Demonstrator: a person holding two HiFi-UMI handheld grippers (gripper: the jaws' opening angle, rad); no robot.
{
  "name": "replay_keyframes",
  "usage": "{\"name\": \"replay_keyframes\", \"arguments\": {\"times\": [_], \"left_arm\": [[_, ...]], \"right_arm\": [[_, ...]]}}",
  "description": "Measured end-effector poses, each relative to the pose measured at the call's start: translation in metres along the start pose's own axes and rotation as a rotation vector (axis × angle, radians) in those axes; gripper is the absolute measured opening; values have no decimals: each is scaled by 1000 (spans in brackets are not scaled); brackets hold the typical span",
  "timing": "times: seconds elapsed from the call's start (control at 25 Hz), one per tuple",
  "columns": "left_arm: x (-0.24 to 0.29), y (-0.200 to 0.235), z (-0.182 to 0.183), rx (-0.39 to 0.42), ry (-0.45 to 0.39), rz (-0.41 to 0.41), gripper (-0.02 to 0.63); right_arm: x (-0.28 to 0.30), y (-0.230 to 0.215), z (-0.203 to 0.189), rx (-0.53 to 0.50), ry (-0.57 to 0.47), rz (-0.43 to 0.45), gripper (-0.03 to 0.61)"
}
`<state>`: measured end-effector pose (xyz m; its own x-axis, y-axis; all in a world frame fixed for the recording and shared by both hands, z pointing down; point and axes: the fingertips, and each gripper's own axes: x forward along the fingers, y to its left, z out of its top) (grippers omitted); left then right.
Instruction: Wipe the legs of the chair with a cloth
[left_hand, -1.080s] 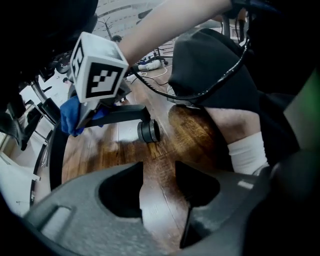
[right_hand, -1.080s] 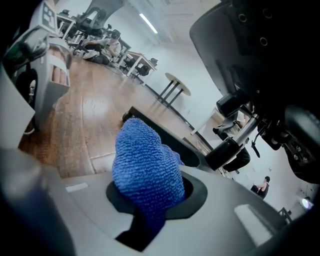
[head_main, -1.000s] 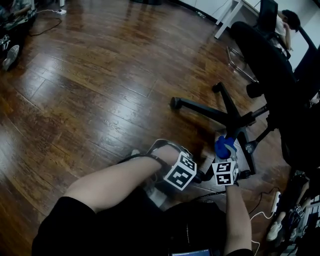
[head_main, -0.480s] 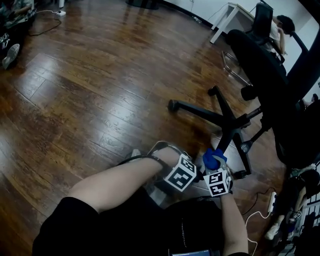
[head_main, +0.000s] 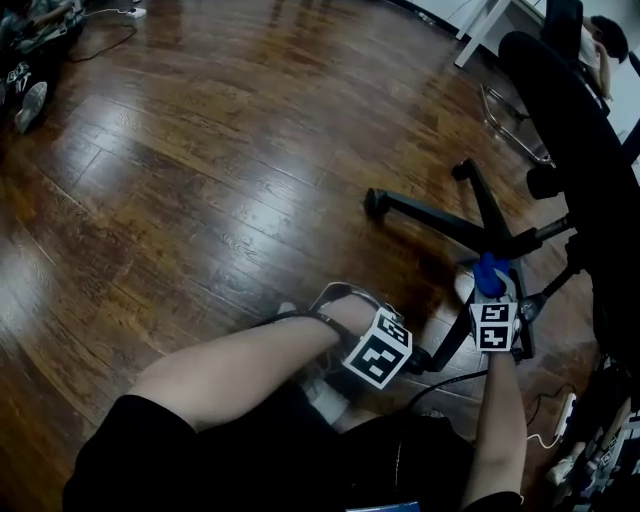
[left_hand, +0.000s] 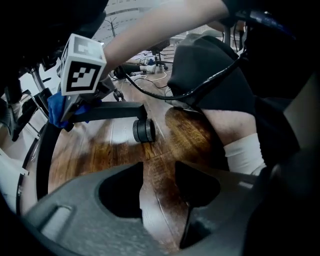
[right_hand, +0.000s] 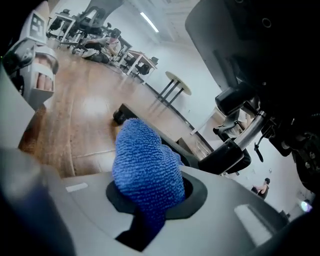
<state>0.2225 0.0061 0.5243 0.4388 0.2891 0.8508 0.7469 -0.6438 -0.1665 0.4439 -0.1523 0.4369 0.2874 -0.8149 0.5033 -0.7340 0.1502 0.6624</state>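
Down at the chair (head_main: 575, 150) base, the right gripper (head_main: 490, 298) pinches a blue cloth (head_main: 487, 272). The cloth bunches out past the jaws and sits against a black chair leg (head_main: 447, 338), close to the hub where the legs meet. In the right gripper view the cloth (right_hand: 147, 167) fills the gap btwn the jaws of the right gripper (right_hand: 150, 197), w/ the dark leg (right_hand: 200, 162) just behind it.

The left gripper (head_main: 405, 355) is held low by the person's knee (its marker cube faces up), near that leg's outer end. Its own view shows the left gripper (left_hand: 159, 181) w/ jaws spread and only wood floor (left_hand: 100, 150) btwn them. The caster (left_hand: 144, 131) is a bit ahead, and the cloth (left_hand: 56, 111) is at the leg's far end, well apart from this gripper.
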Motion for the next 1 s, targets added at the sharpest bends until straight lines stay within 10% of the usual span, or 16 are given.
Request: {"name": "replay_keyframes", "arguments": {"times": [0.4,1.0], "left_arm": [[4,-5,-3,41,40,-14,209],[-12,-2,-11,63,132,57,209]], "right_arm": [[-13,15,-2,47,8,-5,66],[-100,137,-23,-127,4,293,66]]}}
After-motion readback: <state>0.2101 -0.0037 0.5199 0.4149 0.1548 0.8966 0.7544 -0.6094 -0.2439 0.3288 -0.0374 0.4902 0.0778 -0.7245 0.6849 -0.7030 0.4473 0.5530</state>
